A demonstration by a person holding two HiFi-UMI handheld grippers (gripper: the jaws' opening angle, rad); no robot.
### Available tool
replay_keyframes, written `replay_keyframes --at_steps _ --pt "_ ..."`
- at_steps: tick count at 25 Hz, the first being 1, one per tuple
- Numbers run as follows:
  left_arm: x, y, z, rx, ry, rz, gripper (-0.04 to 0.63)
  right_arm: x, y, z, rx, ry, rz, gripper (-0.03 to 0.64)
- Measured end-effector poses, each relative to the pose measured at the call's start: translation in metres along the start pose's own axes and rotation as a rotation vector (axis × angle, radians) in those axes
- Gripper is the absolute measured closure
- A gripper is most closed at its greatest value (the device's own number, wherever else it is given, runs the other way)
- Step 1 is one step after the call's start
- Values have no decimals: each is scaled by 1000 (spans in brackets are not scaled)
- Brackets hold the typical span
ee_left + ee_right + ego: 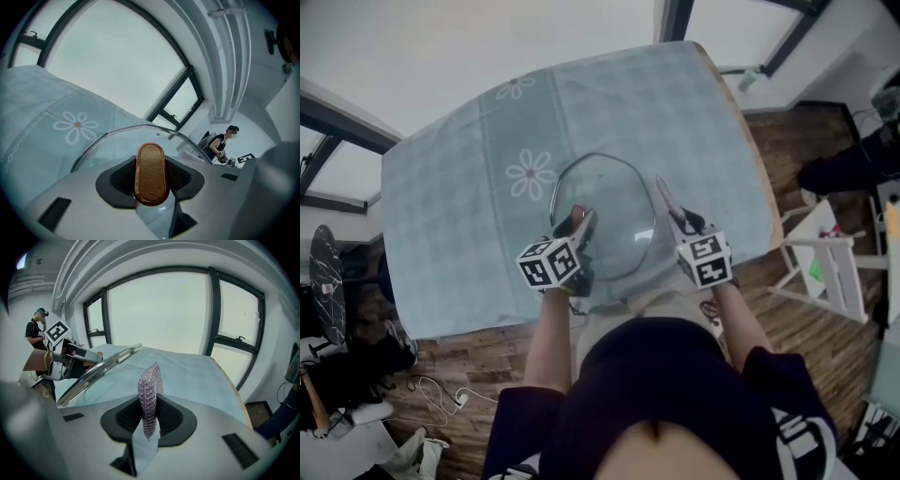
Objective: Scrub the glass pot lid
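Over the tablecloth [441,206] tilts a clear lid [614,211] (wooden-knobbed)

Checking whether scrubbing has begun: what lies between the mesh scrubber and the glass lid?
Only bare tablecloth; in the right gripper view the mesh scrubber and the glass lid stand apart.

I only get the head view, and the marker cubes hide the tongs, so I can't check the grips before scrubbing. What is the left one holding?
Observer: The left tongs are shut on the oval wooden knob of the round glass pot lid.
Operator: And the right one?
Observer: The right tongs pinch a silvery metal mesh scrubber, which stands upright between them.
Operator: Is it on the glass?
Observer: Seemingly not. In the right gripper view the scrubber stands clear of the lid's tilted rim.
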State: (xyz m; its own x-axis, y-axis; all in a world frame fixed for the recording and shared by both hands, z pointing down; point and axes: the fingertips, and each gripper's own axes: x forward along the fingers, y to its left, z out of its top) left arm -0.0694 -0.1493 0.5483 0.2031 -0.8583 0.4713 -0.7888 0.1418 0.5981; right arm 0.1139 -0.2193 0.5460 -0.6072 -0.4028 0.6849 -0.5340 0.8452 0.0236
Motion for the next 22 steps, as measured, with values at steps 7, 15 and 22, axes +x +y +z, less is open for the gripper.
replay_keyframes --at_steps 7,15,22 --pt "-19 6 10 -25 -27 -139 433 -3 16 1 24 8 -34 537" --pt "-39 12 17 -73 -50 -279 433 -8 40 7 45 5 -66 537" --pt "-51 18 22 -110 -61 -366 433 -15 58 10 72 -3 -87 537"
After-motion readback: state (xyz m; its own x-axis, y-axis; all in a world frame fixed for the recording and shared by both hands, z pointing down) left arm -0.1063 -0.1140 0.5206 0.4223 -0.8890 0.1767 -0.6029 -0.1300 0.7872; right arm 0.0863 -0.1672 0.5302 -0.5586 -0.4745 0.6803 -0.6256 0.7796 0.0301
